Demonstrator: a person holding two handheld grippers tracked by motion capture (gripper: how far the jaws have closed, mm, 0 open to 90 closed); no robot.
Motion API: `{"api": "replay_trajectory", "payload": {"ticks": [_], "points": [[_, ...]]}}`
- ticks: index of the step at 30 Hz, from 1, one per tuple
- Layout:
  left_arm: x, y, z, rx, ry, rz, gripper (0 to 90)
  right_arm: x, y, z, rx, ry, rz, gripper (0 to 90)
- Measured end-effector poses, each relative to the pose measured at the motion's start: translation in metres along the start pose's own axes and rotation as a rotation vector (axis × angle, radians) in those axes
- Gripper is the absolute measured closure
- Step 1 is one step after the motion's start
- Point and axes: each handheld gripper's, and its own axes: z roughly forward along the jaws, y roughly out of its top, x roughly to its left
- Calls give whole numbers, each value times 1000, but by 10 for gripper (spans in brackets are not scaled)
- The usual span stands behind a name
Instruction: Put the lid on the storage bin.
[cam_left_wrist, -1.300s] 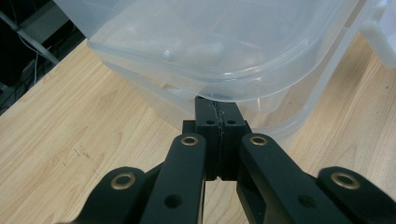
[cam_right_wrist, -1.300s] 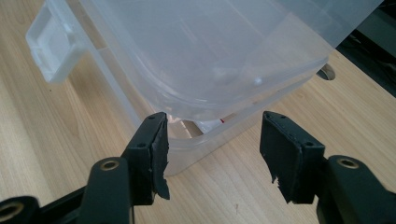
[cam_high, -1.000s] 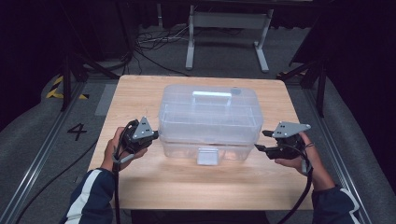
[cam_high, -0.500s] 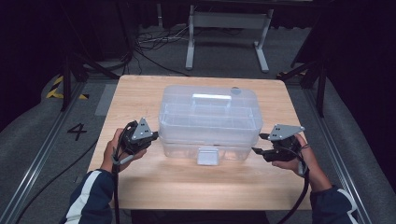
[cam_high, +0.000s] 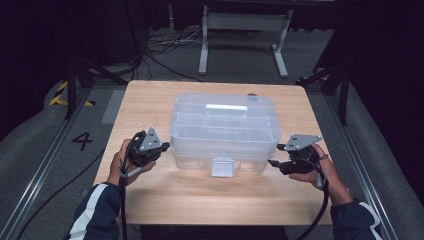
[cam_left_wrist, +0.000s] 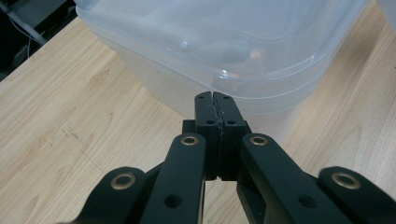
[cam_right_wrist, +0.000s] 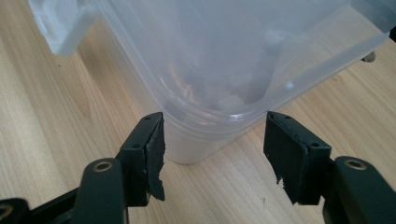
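One "4" (cam_high: 82, 140) marks the floor; left hand-held gripper (cam_left_wrist: 216, 96) pressed together; right hand-held gripper (cam_right_wrist: 212, 135) spread.

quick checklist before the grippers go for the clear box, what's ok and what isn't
1. Box sits flat on the table, lid on: ok.
2. Left gripper ready to grasp: not ok, its jaws are shut, tips just short of the box rim.
3. Right gripper ready to grasp: ok, jaws open and just opened wider, nothing pressed between them.
4. Right gripper lined up with the box corner: ok, the corner sits ahead of the gap.
5. Front latch released: cannot tell.
6. Side latches: cannot tell.
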Motion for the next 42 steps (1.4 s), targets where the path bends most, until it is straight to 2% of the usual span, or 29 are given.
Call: {"api": "replay_trajectory", "payload": {"ticks": [2, 9, 24, 29, 33, 37, 39, 42], "points": [[0, -1, 0, 3, -2, -1, 899, 1, 0, 2, 14, -4, -3, 392], [1, -3, 3, 17, -4, 1, 864, 0, 0, 3, 11, 2, 1, 385], [-3, -10, -9, 40, -7, 11, 635, 2, 0, -6, 26, -32, -40, 391], [-4, -16, -14, 69, 18, 8, 553, 4, 0, -10, 39, -52, -61, 388], [-7, -22, -20, 93, 43, 21, 486, 6, -2, -12, 55, -66, -81, 385], [-9, -30, -24, 134, 28, 41, 483, 9, -5, -14, 78, -88, -102, 382], [-8, -34, -24, 160, 26, 36, 443, 10, -8, -13, 95, -96, -118, 379], [-7, -41, -22, 184, 27, 18, 395, 12, -11, -14, 108, -102, -117, 375]]}}
